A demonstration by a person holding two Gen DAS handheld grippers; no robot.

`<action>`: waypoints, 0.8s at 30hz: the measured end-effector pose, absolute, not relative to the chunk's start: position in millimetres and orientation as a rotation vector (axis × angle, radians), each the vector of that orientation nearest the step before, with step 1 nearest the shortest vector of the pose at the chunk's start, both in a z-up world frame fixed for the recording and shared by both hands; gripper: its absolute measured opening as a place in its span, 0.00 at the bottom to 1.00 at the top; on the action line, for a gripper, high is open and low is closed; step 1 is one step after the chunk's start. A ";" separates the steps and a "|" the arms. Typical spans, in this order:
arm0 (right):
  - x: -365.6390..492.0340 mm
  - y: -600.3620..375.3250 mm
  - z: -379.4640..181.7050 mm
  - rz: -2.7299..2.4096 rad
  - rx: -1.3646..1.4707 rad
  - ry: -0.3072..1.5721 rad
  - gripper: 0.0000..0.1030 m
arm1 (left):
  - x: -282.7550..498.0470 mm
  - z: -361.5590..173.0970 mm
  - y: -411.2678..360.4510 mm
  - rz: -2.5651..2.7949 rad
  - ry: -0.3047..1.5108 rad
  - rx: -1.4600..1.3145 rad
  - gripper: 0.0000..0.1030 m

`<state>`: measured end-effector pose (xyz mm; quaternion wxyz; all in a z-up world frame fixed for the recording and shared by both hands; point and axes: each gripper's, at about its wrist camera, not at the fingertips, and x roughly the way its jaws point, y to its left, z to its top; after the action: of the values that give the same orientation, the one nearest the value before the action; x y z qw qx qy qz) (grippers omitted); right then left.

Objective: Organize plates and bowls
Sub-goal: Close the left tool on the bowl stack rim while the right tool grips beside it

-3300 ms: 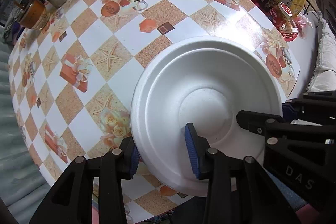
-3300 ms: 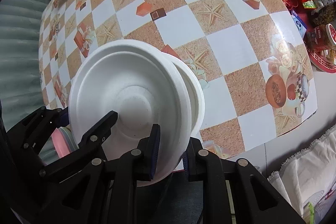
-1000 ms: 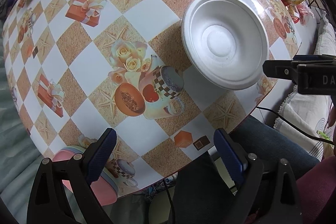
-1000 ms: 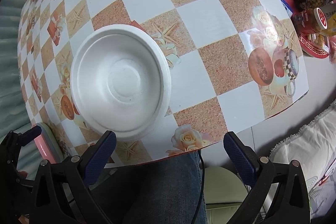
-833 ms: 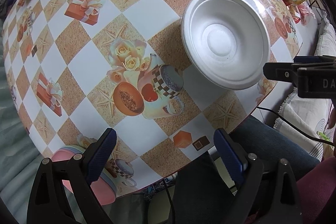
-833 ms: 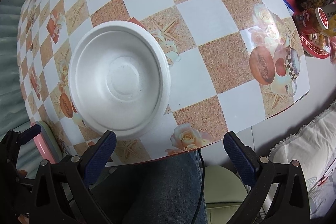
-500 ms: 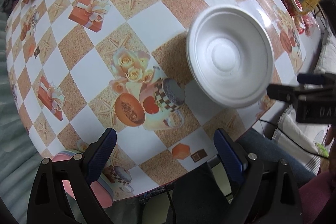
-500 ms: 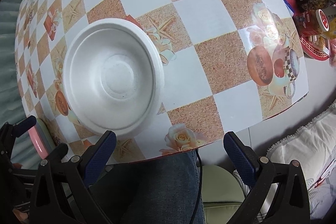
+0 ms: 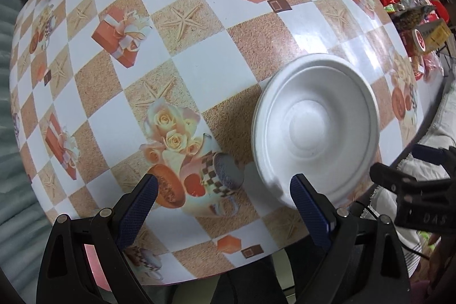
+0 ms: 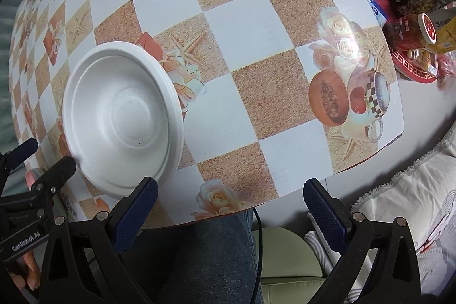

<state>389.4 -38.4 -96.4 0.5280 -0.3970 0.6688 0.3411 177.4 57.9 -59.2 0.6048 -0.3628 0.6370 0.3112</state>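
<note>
— Left wrist view: where are the white plates [image 9: 315, 127]?
— Stacked on the tabletop [image 9: 199, 61], near its front edge. Left gripper [image 9: 225, 200] and right gripper [image 10: 230, 204] both gape wide, holding nothing.

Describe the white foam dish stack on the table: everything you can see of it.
The white foam dish stack looks like matte moulded foam, round, with a broad stepped rim and a raised circular centre. A second rim edge shows just under the top one, so at least two dishes are nested. It rests flat on the patterned tablecloth, near the table edge closest to the person. Neither the left gripper nor the right gripper touches it; both stand open.
</note>
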 end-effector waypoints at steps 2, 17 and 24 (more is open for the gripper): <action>391.2 -37.2 -97.1 0.819 -0.963 1.591 1.00 | 178.8 -64.8 59.2 0.733 1.476 -0.854 0.92; 400.1 -12.9 -110.8 0.853 -1.030 1.560 1.00 | 170.6 -96.1 63.1 0.789 1.490 -0.914 0.92; 397.8 12.9 -121.6 0.868 -1.045 1.552 1.00 | 168.8 -114.3 66.5 0.809 1.484 -0.950 0.92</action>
<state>397.8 12.9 -121.6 0.5139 -0.4346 0.6455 0.3611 168.8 66.5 -114.3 0.5658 -0.4039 0.6311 0.3441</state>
